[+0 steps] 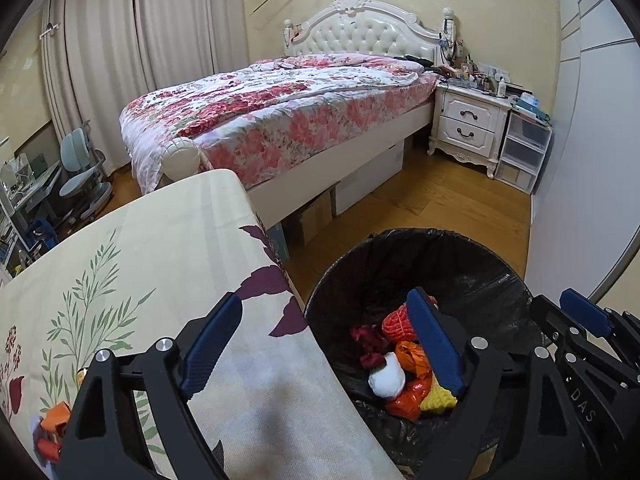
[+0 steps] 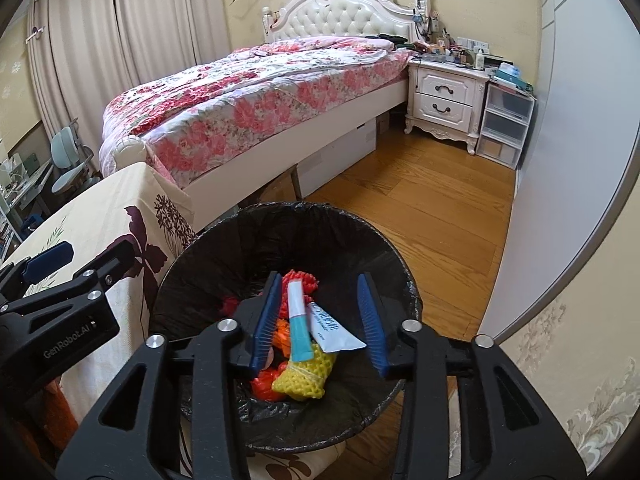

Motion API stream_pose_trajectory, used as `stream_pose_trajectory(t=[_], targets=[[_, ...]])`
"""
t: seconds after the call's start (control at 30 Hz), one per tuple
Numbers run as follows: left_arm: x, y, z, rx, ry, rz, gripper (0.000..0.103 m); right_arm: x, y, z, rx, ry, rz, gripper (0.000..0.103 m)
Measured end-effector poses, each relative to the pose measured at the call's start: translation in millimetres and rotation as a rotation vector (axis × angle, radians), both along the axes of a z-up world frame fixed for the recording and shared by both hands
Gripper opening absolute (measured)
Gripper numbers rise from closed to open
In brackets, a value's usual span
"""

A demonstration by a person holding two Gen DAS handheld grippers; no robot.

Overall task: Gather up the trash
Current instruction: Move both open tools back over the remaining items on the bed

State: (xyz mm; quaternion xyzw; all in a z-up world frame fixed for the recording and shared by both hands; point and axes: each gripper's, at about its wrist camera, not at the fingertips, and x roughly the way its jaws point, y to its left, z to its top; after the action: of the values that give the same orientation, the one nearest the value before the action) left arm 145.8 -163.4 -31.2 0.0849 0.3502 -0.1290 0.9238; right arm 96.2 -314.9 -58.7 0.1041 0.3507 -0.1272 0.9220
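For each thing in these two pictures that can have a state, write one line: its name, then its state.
Trash bin: upright, lined with a black bag, partly filled.
Tube: between the right tongs' open jaws, over the bin, not pressed.
Right tongs: open.
Left tongs: open, empty.
Nightstand drawers: closed.
Curtains: drawn.
Bed: covered with a floral quilt.
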Motion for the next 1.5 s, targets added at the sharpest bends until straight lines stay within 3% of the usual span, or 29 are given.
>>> stream_pose_trajectory(t=[0.47, 1.0, 1.5], targets=[[-17, 32, 16, 0.019, -0.031, 0.08, 0.088, -16, 12, 8, -0.021, -0.014, -0.005, 0.067], [-68, 135, 27, 0.035, -0.023, 0.247, 0.088, -34, 85, 13, -0.022, -0.003, 0.16, 0.068], [-113, 258, 17, 0.054, 0.003, 0.451, 0.088, -33, 191, 30, -0.025, -0.018, 0.398, 0.068]])
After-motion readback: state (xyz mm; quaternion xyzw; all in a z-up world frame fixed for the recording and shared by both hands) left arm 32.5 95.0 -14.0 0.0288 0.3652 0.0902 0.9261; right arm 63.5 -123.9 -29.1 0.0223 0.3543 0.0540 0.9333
